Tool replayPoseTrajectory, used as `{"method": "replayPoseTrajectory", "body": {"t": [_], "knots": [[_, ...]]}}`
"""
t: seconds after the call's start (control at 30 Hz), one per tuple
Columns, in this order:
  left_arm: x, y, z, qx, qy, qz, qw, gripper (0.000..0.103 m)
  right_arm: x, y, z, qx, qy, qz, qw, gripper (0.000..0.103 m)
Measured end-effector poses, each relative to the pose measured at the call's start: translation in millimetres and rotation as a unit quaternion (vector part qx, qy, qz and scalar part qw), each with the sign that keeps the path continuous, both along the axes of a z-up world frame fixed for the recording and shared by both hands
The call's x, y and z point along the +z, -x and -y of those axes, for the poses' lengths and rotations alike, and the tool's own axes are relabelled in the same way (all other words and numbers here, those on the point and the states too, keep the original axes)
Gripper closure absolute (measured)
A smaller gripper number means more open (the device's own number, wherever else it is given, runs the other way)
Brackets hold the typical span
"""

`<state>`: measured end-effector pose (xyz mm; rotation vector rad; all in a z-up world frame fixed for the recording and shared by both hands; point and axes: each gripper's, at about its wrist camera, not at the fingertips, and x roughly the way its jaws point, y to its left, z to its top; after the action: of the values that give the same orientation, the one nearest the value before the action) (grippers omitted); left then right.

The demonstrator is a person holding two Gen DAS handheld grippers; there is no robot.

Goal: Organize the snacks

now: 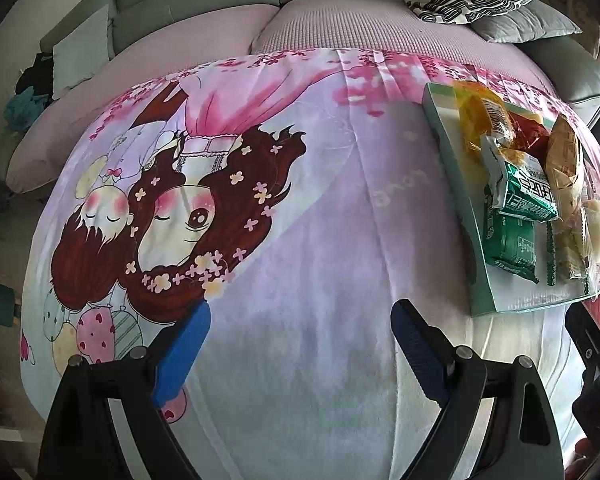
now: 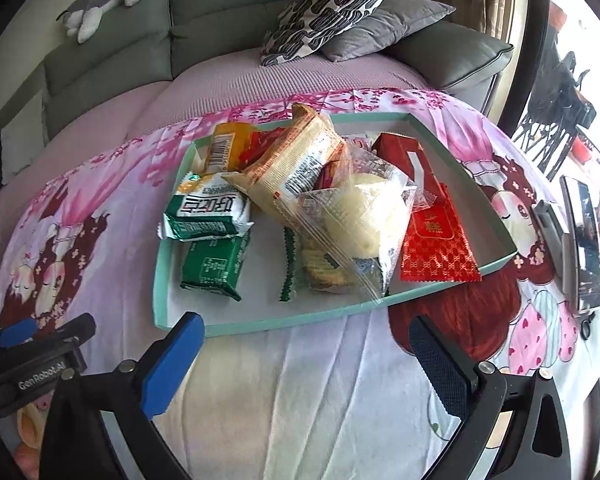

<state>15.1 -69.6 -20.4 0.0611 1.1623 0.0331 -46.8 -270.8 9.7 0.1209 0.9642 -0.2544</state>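
Landmark: teal tray [image 2: 162, 280] on cartoon-print cloth [image 2: 300, 360].

Left of tray: left gripper [image 1: 300, 320] over bare cloth, well apart from tray, fingers spread wide, holding nothing, touching nothing.

In tray, left to right: orange packet [image 2: 222, 148] at far left corner; white-green packet [image 2: 208, 210] lying on dark green packet [image 2: 214, 268]; beige packet [image 2: 292, 160] leaning over the middle; clear bag [image 2: 360, 216] of pale snacks; red box [image 2: 404, 156] and red foil sachet [image 2: 434, 248], sachet poking over the tray's near rim.

Judged progress: snacks all gathered in tray but heaped, overlapping; sorting looks not yet done, or barely begun.

Near side of tray: right gripper [image 2: 304, 340], just short of the rim, fingers wide apart, empty, no contact.
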Motion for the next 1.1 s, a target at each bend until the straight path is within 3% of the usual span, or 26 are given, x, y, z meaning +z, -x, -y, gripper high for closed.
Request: {"method": "replayPoseTrajectory", "body": {"t": [1.1], "knots": [[-2.9,0.0,-1.5,0.004,-0.014,0.001,0.9999,0.011,1.0,3.7,5.7,-0.011,0.019,-0.003,1.000,0.000]]}}
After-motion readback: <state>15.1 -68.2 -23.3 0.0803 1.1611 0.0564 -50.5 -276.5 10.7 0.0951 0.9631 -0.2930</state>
